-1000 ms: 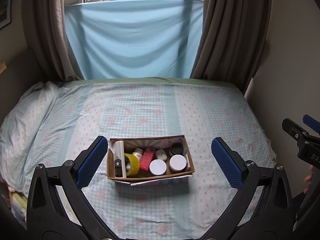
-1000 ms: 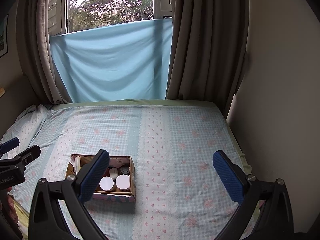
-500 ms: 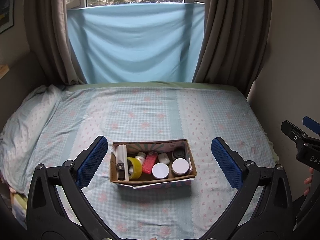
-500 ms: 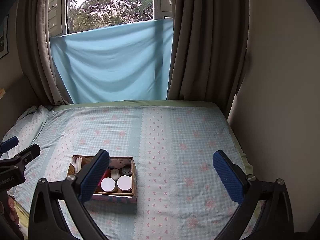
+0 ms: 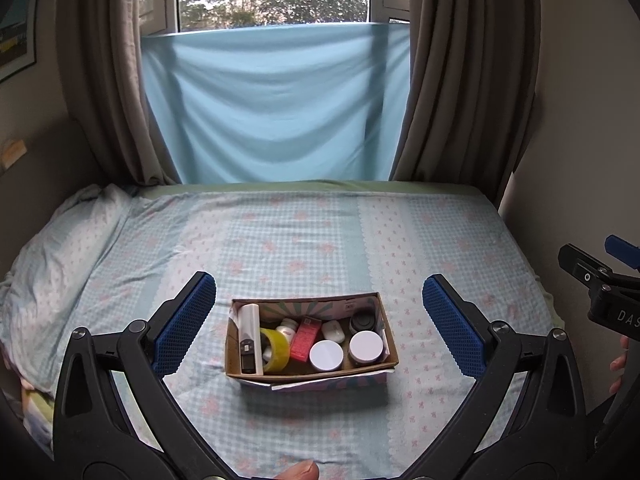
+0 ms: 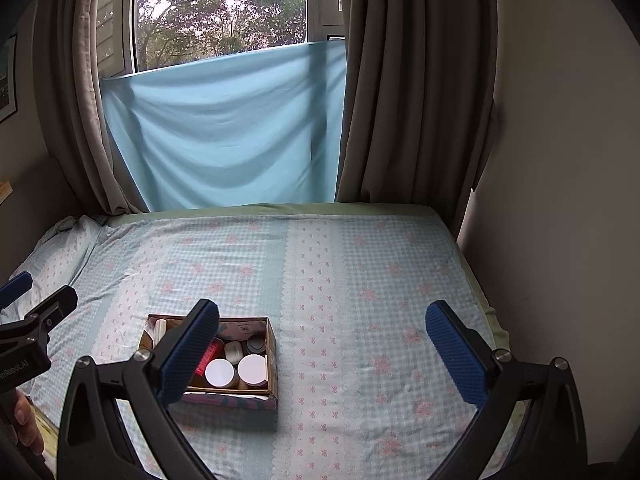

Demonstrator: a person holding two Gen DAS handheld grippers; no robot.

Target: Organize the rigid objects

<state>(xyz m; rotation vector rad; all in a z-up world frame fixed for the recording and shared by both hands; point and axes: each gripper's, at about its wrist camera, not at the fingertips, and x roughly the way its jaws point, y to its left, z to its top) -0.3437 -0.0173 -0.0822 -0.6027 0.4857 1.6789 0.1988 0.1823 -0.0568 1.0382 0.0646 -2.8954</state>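
Observation:
A cardboard box point(image 5: 390, 342) sits on the bed near its front edge. It holds a yellow tape roll point(image 5: 276, 345), a red packet point(image 5: 306, 339), two white-lidded jars point(image 5: 327, 355), a dark jar point(image 5: 363, 322), a white case point(image 5: 333, 330) and a white stick-shaped device point(image 5: 249, 332). My left gripper point(image 5: 319, 322) is open and empty, held back from the box, its jaws framing it. My right gripper point(image 6: 322, 354) is open and empty, to the right of the box point(image 6: 271, 350), with its left finger point(image 6: 188, 352) hiding part of the box.
The bed point(image 5: 304, 240) has a checked blue sheet with a pillow point(image 5: 60, 248) at the left. Curtains and a blue cloth point(image 5: 272, 104) hang behind. A wall point(image 6: 560, 200) runs along the bed's right side. The right gripper's body shows in the left wrist view point(image 5: 604, 292).
Both views have tilted up and drawn back slightly, so the box sits lower in the frame. Both grippers stay open and empty.

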